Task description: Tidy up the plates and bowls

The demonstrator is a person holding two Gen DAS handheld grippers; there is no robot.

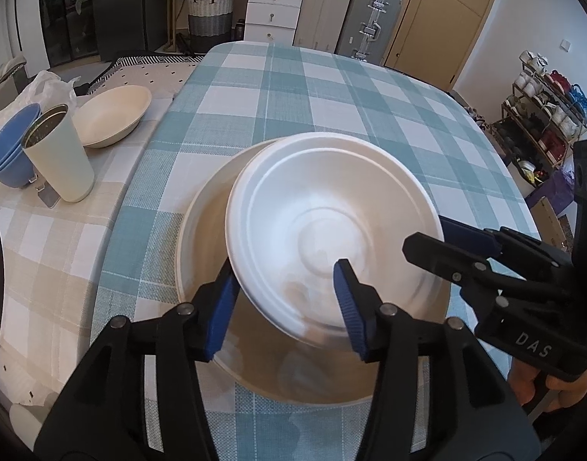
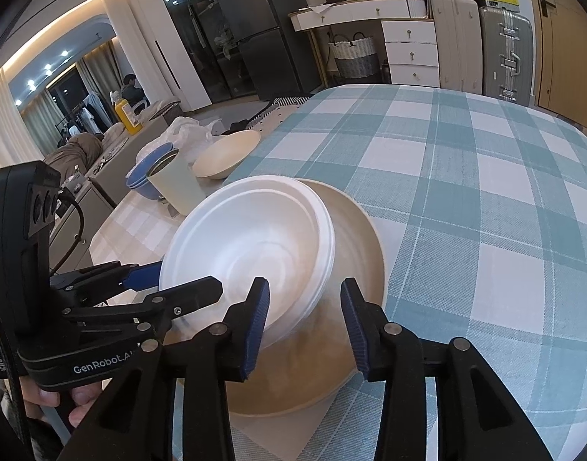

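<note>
Now the white bowl stack [image 1: 332, 226] sits tilted in the beige bowl [image 1: 201, 238], its rim between both hand-held grippers' parted, unpressing jaws: left hand-held gripper [image 1: 284, 307] at 6 o'clock, right hand-held gripper [image 2: 305, 322] at 4 o'clock.

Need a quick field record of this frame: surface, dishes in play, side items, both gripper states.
surface: table with blue-white checked cloth
main dish: white bowl, tilted, lying inside beige plate
left gripper: jaws apart, straddling the white bowl's near rim, pads not pressing
right gripper: jaws apart around the bowl's rim, no grip visible
side items: blue bowls stacked, pale cup upright beside them, beige bowl behind
task state: white bowl set in the plate, side dishes not yet stacked
</note>
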